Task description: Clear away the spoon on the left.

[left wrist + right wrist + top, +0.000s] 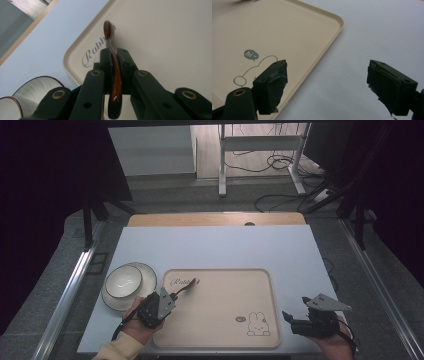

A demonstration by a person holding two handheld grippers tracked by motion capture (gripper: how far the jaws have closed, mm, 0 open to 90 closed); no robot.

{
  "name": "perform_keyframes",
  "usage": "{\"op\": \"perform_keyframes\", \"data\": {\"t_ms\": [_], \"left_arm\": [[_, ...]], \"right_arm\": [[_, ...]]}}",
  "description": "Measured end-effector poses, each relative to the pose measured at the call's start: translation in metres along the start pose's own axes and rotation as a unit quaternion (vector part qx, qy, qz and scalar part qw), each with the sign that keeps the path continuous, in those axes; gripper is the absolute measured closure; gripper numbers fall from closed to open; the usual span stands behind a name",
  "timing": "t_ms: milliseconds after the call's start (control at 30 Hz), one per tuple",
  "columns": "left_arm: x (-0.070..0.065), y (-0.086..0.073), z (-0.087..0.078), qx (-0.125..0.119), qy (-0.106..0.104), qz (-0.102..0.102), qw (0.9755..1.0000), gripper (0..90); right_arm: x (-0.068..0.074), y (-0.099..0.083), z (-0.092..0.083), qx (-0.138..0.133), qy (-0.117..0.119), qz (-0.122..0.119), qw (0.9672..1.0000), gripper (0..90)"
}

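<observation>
A dark brown spoon (115, 75) is sitting clamped between the two black jaws of the left claw (176, 295), which is clenching it along the handle. In the left gripper view the spoon is running straight up out of the jaws, its glossy far end reaching over the printed script word (97, 51) near the corner of the beige tray (170, 37), while its near end is hanging down below the pads. From the high view, the spoon (187, 286) is pointing away from the person and to the right, its tip lying over the tray's near-left quarter, just beside that lettering; whether the tip is touching the tray surface cannot be told.

The left hand (135, 322) is gripping the claw body at the tray's left edge. Just to the left of it, a white bowl (123, 280) with a dark rim is standing on a pale plate (147, 275), both resting on the light blue tabletop (215, 247) beside the tray.

The tray (225, 290) is lying in the middle of the tabletop, showing a rabbit drawing (258, 325) and a small speech bubble (240, 319) near its right front corner.

The right claw (290, 318) is hanging released off the tray's right side, its jaws standing wide apart with nothing between them; in the right gripper view one jaw is sitting over the tray rim (332, 37) and the other over bare tabletop.
</observation>
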State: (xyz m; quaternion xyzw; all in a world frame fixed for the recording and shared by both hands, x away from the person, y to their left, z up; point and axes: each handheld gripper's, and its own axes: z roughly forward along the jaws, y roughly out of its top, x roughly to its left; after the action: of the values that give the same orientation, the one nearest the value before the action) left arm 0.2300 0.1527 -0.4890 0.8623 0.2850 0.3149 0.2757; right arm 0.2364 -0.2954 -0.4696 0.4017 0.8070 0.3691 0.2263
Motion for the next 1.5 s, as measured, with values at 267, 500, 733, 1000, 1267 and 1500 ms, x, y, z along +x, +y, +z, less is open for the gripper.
{"op": "perform_keyframes", "data": {"t_ms": [267,500,733,1000,1267,1500], "left_arm": [[-0.009,-0.001,0.011,0.029,-0.022,0.014,0.9993,83.7],[-0.019,-0.001,0.02,0.054,-0.053,0.022,0.9969,83.2],[-0.022,-0.002,0.022,0.068,-0.083,0.013,0.9941,80.4],[-0.02,0.0,0.019,0.059,-0.103,-0.002,0.9929,72.9],[-0.017,0.0,0.017,0.048,-0.107,-0.027,0.9927,51.5],[-0.006,0.002,0.009,0.024,-0.105,-0.064,0.9921,31.6]], "right_arm": [[0.0,0.0,0.001,0.003,0.001,-0.001,1.0,16.9],[0.0,0.0,0.002,0.006,0.002,-0.001,1.0,16.9],[0.0,-0.001,0.001,0.007,0.002,-0.002,1.0,16.9],[0.0,-0.001,0.002,0.009,0.002,-0.001,1.0,16.9],[0.0,-0.001,0.002,0.008,0.002,-0.002,1.0,16.9],[0.0,-0.001,0.001,0.006,0.002,0.0,1.0,16.9]]}}
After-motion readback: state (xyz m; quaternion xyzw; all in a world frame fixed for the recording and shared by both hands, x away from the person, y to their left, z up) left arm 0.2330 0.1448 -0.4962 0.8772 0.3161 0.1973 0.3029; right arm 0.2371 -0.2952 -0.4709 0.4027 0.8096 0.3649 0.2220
